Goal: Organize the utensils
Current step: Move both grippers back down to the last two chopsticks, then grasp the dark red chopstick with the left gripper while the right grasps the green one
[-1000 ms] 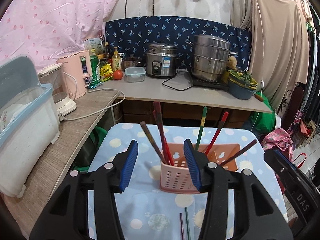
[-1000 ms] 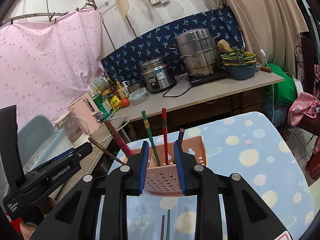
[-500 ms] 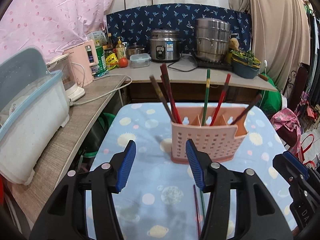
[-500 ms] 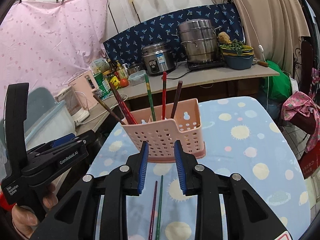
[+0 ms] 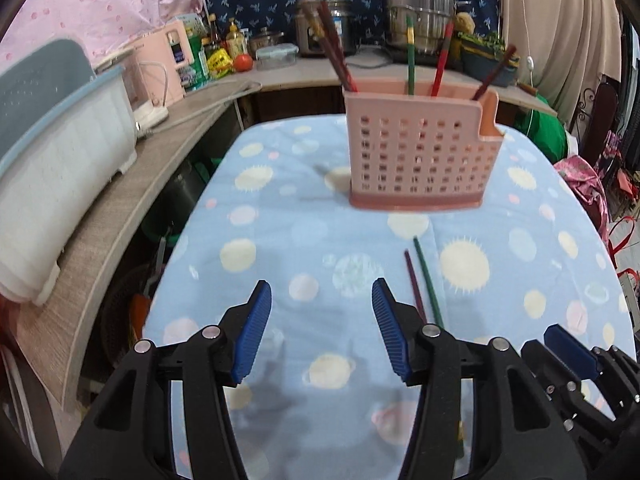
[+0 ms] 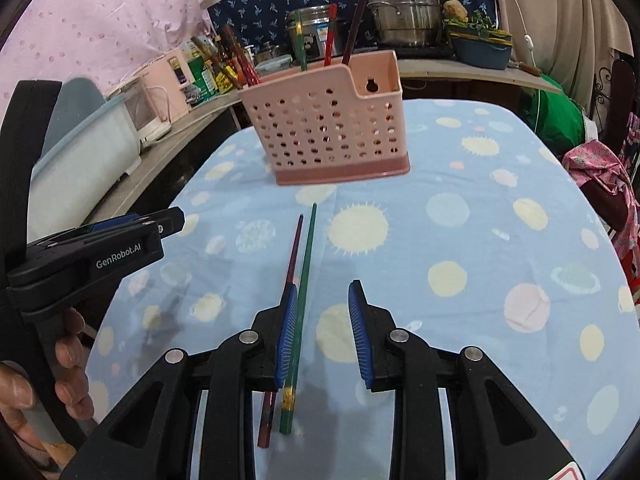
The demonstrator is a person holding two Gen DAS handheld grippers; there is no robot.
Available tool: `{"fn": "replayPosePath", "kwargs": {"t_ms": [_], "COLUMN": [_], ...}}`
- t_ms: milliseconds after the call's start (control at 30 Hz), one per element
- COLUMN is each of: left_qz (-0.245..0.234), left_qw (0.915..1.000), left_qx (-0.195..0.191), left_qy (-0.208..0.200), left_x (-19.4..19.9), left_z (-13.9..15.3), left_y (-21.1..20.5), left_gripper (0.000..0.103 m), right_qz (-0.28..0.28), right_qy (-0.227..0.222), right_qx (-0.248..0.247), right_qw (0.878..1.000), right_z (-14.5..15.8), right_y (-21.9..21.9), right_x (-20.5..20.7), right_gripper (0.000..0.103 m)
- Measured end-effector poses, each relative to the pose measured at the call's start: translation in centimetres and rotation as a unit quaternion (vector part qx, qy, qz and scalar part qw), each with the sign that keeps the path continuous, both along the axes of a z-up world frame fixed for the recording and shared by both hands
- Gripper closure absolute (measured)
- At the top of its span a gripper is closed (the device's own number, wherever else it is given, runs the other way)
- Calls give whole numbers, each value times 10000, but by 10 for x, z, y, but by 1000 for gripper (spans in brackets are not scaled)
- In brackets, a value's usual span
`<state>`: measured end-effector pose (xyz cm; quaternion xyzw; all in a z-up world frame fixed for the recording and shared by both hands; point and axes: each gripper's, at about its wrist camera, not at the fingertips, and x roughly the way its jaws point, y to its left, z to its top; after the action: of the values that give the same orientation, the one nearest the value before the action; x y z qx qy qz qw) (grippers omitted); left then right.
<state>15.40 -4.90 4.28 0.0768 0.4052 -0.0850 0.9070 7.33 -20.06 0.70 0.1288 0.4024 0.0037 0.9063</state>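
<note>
A pink perforated utensil basket (image 5: 420, 152) (image 6: 332, 128) stands on the blue dotted tablecloth and holds several chopsticks upright. Two loose chopsticks lie side by side on the cloth in front of it: a green one (image 6: 306, 272) (image 5: 428, 280) and a dark red one (image 6: 295, 248) (image 5: 414, 280). My right gripper (image 6: 323, 292) hovers low over them, open. The green chopstick runs just inside its left finger (image 6: 289, 320), the dark red one passes under that finger. My left gripper (image 5: 320, 292) is open over bare cloth, left of the pair, with nothing between its fingers.
A white and blue dish box (image 5: 60, 168) sits on the wooden counter at the left. Behind the table a counter carries a rice cooker (image 5: 320, 24), a steel steamer pot (image 5: 420, 12), bottles and a pink kettle (image 5: 168, 64). A hand (image 6: 68, 360) holds the left gripper.
Both grippers have sunk toward the tablecloth and tipped downward. The basket now sits higher and farther off in both views. The two loose chopsticks have come up to the right gripper's fingers.
</note>
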Motion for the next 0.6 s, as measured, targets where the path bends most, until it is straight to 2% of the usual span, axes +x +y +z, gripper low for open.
{"fn": "replayPosePath", "kwargs": {"t_ms": [200,333,433,600], "left_qz": [11,-18,-14,-3], "left_qw": [9994,9985,9979,9973], "left_qx": [134,226,288,307], "left_qy": [330,499,584,666], "left_x": [-13,-23,-29,-33], "left_z": [-26,-42,-51,-57], "left_y": [3,3,4,6], "left_gripper": [49,48,40,40], "right_qz": [144,160,136,145], "right_qy": [312,377,425,508], "right_qx": [16,-75,-50,-47], "right_qw": [9994,9991,9990,9986], "right_z": [-29,-37,-42,-48], "right_y": [16,23,24,28], "right_x": [-14,-19,-20,-23], "right_gripper": [76,76,76,76]}}
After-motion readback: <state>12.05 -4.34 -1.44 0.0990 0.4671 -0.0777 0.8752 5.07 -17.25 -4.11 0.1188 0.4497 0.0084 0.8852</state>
